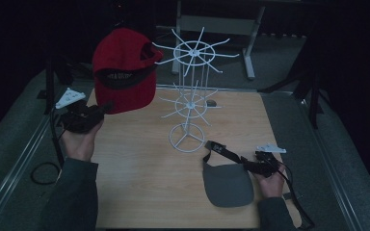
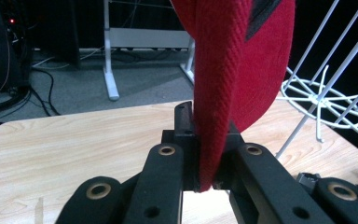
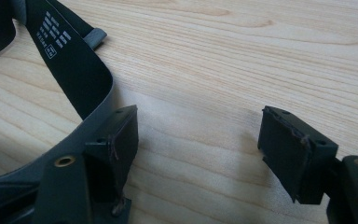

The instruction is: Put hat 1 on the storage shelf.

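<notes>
**Left tongs clamped on a red cap, right tongs apart beside a grey visor**

Nearest the camera in the high view, at the lower right of the frame, a grey visor (image 1: 229, 184) lies flat on the wooden table (image 1: 139, 192), its dark strap looping up toward the middle of the frame. The right tongs (image 1: 258, 165) rest just beside the visor's right edge, held low over the table by the person's right hand. In the right gripper view the two black jaws stand wide apart with bare wood between them; the visor's grey band and black strap (image 3: 70, 65) run along the outer side of the left-hand jaw, and whether they touch it cannot be told.

Farther up, at the left of the high view, the left tongs (image 1: 101, 109) are raised above the table's left edge. In the left gripper view the jaws are drawn together on the edge of a red cap (image 2: 223, 84), whose fabric is pinched between the pads. The red cap (image 1: 124, 72) hangs in the air at the upper left, just beside a white wire rack (image 1: 190, 96) that stands at the table's centre.
</notes>
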### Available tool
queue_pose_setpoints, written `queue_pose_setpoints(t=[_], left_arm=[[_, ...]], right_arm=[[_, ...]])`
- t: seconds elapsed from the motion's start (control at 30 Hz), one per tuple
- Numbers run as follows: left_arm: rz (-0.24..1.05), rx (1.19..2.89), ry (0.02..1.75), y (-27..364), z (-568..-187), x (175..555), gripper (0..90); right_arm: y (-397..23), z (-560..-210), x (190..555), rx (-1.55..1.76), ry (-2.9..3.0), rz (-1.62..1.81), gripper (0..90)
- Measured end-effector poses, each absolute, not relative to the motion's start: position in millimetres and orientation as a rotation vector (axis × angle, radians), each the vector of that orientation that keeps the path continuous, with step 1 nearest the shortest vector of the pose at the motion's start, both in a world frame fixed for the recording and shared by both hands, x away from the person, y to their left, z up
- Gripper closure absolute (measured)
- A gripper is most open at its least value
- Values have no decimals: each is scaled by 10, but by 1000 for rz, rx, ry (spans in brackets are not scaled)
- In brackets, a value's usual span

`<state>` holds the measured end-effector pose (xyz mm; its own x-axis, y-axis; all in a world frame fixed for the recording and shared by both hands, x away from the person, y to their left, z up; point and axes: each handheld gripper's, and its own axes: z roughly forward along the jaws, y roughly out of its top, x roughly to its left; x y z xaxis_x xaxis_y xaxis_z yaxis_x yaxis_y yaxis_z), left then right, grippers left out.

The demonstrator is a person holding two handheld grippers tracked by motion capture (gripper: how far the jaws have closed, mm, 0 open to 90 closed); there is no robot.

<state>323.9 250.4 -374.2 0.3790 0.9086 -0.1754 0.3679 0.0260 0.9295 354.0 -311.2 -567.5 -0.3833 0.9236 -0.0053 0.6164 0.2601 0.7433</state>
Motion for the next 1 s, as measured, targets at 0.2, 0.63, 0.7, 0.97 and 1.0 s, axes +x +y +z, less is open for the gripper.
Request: queue_pose_setpoints(t=[0.2, 0.63, 0.7, 0.97, 1.0], left_arm=[[631, 1535, 1181, 2511, -3701, 3232, 857], [640, 1497, 1170, 2524, -3623, 3213, 857], [640, 1491, 1168, 2524, -3607, 3210, 857], [630, 1470, 1160, 2535, -3579, 3208, 857], [632, 1469, 1161, 2535, -3579, 3208, 857]], right_arm=[[-3112, -5675, 3540, 1394, 2094, 928, 287], [-3113, -5675, 3541, 1392, 2094, 928, 287], [-3113, -5675, 3541, 1392, 2094, 928, 286], [-3113, -5675, 3541, 1392, 2094, 928, 287], [-3113, -5675, 3541, 1392, 2094, 928, 287]])
